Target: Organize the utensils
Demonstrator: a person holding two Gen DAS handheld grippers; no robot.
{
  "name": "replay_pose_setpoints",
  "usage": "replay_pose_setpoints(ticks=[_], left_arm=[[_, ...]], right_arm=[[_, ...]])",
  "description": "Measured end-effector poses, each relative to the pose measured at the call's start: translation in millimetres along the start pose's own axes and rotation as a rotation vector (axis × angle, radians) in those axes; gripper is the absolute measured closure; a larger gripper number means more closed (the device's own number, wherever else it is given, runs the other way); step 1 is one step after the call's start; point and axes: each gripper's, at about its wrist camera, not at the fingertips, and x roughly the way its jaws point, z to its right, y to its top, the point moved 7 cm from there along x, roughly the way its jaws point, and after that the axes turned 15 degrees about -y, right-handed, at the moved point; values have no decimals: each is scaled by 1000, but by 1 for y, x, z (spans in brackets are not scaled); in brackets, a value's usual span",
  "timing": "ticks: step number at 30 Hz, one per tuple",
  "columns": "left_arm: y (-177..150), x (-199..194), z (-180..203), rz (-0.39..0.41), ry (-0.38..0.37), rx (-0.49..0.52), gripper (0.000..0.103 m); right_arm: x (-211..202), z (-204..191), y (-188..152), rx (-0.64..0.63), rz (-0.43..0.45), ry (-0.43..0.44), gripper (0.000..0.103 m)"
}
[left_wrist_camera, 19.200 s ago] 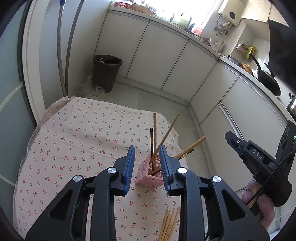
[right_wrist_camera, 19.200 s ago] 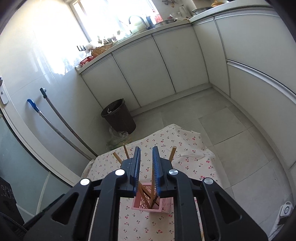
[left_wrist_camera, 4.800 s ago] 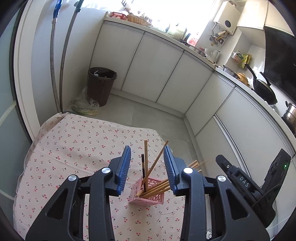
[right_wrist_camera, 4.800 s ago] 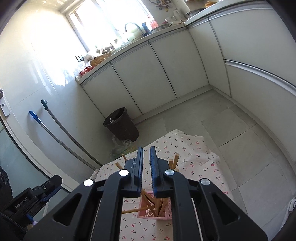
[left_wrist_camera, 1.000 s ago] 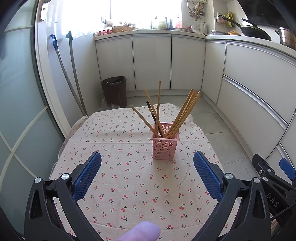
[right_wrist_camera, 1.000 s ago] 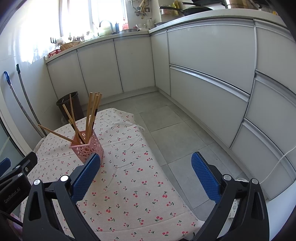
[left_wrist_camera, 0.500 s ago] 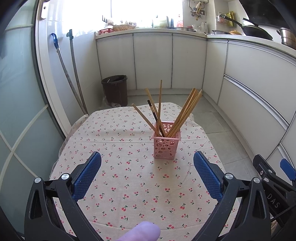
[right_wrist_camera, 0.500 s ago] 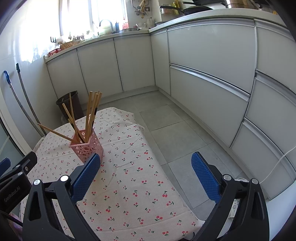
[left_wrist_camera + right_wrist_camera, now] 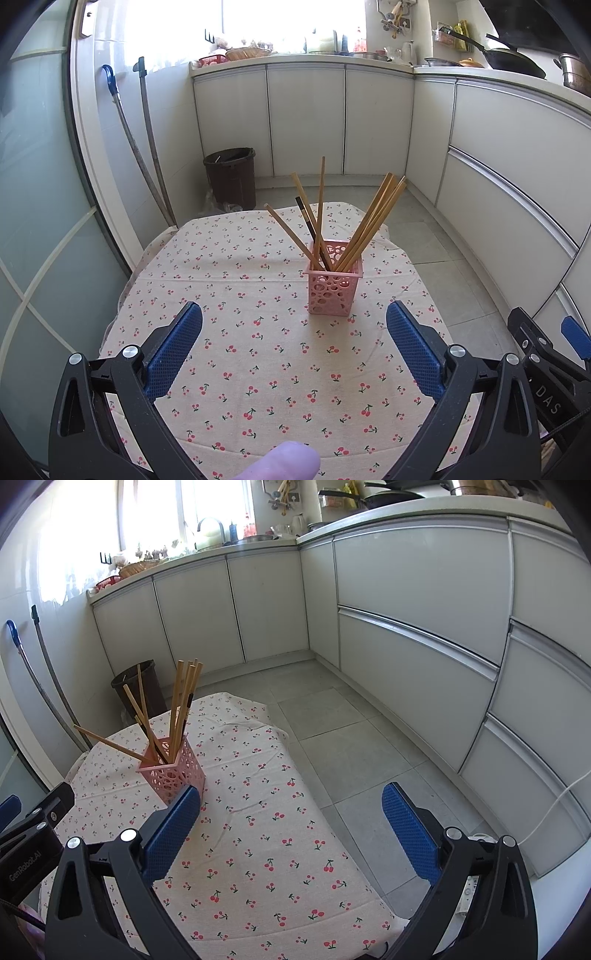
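Holder stands on table ahead of my left gripper, chopsticks in it; bin on floor behind table, cabinets beyond; my right gripper right of holder.

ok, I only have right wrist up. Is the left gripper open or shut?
Observer: Open. The left gripper has its jaws spread wide with nothing between them.
Operator: Any loose chopsticks on the left half of the cloth? My view cuts that off.
Observer: None showing on the tablecloth there. Every visible one of the chopsticks stands in the pink holder.
Operator: Anything else near that gripper?
Observer: A fingertip pokes in at the bottom edge of the left wrist view.
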Motion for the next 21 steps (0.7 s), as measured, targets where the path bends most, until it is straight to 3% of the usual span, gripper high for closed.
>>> replay_pose_setpoints(ticks=[21], left_arm=[[0, 1, -4, -6, 7, 4, 7]], right_arm=[[1, -1, -2, -5, -6, -3, 7]])
